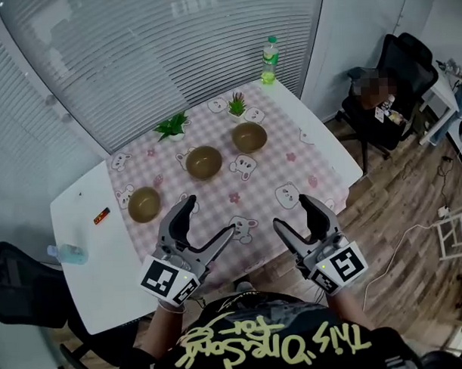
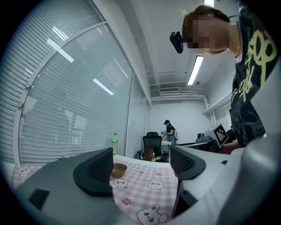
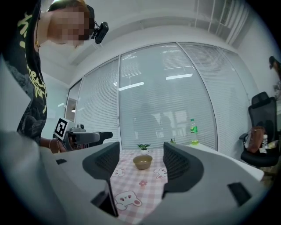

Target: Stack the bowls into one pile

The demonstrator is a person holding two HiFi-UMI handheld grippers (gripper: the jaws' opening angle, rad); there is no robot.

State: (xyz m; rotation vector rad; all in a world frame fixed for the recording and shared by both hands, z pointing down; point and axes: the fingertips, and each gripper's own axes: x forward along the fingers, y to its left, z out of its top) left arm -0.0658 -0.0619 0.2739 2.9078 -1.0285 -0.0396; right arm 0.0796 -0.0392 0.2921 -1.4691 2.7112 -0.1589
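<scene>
— What is in front of you?
— I see a white table [image 1: 73, 223] under a pink checked cloth [image 1: 268, 171]. My left gripper [image 1: 209, 215] and right gripper [image 1: 291, 211] hover over its near edge, both with jaws spread wide and nothing between them.
— And the bowls?
— Three sit apart in a diagonal row on the cloth: near-left bowl [image 1: 144, 204], middle bowl [image 1: 204, 163], far-right bowl [image 1: 249, 137].

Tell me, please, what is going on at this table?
A person holds a tool in each hand above the near edge of the table. The left tool and right tool are both open and empty. Three bowls sit apart on the checked cloth: a left bowl, a middle bowl and a far bowl. Nothing is stacked yet.
</scene>
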